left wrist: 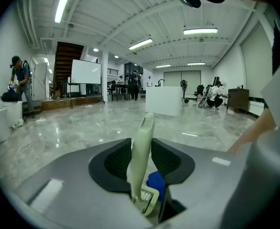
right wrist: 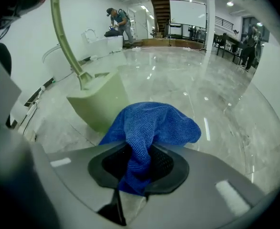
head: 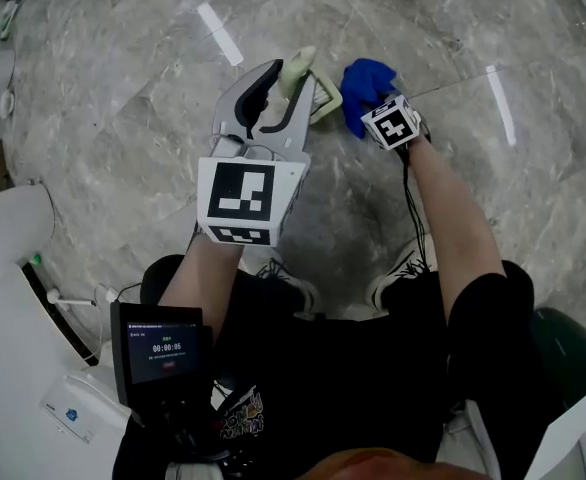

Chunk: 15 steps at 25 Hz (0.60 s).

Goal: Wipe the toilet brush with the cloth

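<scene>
Ceiling strips [left wrist: 200, 31] glare on floor [head: 123, 98]; edges fisheye-warped.

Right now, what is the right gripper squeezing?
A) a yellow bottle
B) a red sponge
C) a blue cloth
C: in the right gripper view, the right gripper has its jaws closed on the blue cloth, which bunches up out of them.
</scene>
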Each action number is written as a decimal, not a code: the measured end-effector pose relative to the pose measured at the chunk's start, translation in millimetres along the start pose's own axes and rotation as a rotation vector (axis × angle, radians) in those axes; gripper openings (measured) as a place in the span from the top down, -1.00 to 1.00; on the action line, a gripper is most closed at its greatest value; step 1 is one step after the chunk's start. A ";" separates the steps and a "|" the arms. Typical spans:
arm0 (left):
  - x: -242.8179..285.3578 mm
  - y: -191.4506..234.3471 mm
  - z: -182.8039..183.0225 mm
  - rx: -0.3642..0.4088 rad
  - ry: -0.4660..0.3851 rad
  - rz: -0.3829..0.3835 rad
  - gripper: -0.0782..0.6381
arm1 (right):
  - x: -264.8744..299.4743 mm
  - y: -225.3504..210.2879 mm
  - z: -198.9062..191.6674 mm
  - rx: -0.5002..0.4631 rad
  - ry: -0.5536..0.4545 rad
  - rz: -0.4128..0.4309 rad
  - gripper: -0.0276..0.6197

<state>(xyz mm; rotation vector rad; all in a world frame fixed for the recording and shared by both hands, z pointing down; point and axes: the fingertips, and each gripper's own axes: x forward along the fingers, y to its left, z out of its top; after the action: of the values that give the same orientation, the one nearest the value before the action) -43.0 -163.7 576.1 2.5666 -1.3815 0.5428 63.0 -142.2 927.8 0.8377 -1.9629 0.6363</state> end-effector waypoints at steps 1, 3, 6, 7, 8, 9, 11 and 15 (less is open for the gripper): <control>0.9 0.6 -0.4 0.012 0.004 0.006 0.39 | -0.8 0.1 7.3 -0.013 -0.015 0.013 0.62; 2.9 1.1 -0.2 0.014 0.014 0.008 0.40 | -3.0 -0.7 25.9 -0.083 -0.043 0.025 0.63; 3.1 0.5 0.0 0.002 0.022 0.005 0.40 | -13.9 1.9 68.3 -0.259 -0.107 0.026 0.64; 2.7 0.2 0.6 0.003 0.024 0.001 0.40 | -19.2 3.9 85.1 -0.330 -0.126 0.024 0.64; 2.3 -0.2 1.1 0.004 0.026 -0.001 0.40 | -23.8 5.7 101.2 -0.409 -0.138 0.018 0.64; 1.7 -0.5 0.6 0.004 0.028 -0.003 0.40 | -26.8 7.0 115.1 -0.488 -0.141 0.010 0.64; 0.0 -0.3 -3.5 -0.004 0.037 -0.007 0.40 | -27.9 12.9 134.0 -0.591 -0.133 0.026 0.64; -1.1 7.9 -3.4 -0.032 0.047 -0.009 0.40 | -20.5 39.9 153.2 -0.818 -0.086 0.091 0.64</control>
<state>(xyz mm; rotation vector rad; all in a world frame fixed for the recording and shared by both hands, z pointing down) -50.9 -166.2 578.7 2.5172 -1.3522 0.5711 -40.0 -218.2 832.2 0.2651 -2.0836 -0.1804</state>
